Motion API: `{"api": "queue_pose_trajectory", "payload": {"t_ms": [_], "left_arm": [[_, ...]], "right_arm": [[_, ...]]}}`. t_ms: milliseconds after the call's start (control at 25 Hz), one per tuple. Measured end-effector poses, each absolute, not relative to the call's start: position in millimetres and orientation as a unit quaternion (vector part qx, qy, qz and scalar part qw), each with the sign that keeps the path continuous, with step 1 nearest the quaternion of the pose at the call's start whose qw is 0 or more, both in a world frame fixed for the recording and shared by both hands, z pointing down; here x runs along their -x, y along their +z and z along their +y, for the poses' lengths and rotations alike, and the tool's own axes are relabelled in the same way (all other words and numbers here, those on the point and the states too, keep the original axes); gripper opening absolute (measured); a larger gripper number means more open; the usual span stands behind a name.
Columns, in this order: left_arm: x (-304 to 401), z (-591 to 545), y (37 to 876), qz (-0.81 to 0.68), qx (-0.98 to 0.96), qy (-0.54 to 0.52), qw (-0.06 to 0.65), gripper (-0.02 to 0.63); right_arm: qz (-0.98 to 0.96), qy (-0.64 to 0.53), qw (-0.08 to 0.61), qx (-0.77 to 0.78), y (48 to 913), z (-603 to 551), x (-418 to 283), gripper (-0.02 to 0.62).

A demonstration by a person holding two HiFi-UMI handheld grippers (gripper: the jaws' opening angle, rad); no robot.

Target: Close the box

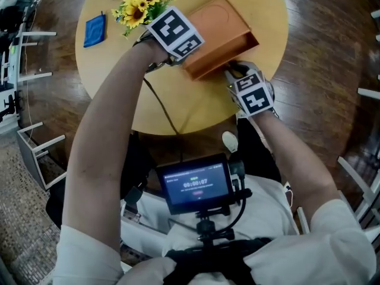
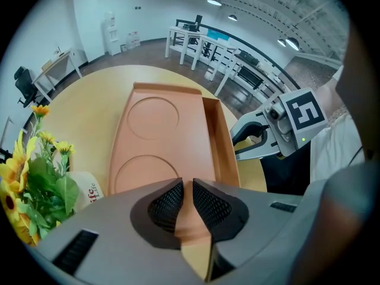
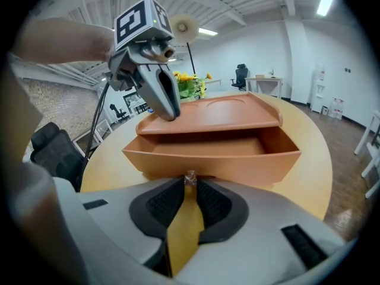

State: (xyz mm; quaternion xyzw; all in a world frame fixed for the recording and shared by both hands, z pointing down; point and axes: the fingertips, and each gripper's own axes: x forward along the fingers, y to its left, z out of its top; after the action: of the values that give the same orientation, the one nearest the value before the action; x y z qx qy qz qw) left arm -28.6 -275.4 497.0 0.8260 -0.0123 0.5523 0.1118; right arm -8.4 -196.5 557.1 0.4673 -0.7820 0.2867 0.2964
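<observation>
An orange box (image 1: 214, 22) lies on the round wooden table (image 1: 113, 70), and its drawer (image 3: 219, 153) stands pulled out toward me. My right gripper (image 3: 190, 190) is shut on the small knob (image 3: 190, 177) at the middle of the drawer's front; in the head view that right gripper (image 1: 237, 71) sits at the box's near side. My left gripper (image 2: 186, 203) is shut, its tips resting on the box top (image 2: 160, 141) at the near left corner, with nothing between them. The right gripper view shows the left gripper (image 3: 169, 111) touching that corner.
Sunflowers (image 1: 142, 2) stand just left of the box, close to my left gripper, beside a white printed cup (image 2: 89, 190). A blue flat item (image 1: 95, 29) lies at the table's left. A screen (image 1: 199, 186) hangs at my chest. White frames (image 1: 29, 52) stand on the floor to the left.
</observation>
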Motion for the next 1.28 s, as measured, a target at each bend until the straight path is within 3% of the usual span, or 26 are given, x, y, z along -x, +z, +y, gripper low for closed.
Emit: {"api": "queue_pose_trajectory", "payload": {"t_ms": [1280], "left_arm": [[14,-263,490,-0.023,-0.834,0.543,0.089,0.048]], "right_arm": [[-0.789,0.268,0.314,-0.456,550,-231,4,0.072]]}}
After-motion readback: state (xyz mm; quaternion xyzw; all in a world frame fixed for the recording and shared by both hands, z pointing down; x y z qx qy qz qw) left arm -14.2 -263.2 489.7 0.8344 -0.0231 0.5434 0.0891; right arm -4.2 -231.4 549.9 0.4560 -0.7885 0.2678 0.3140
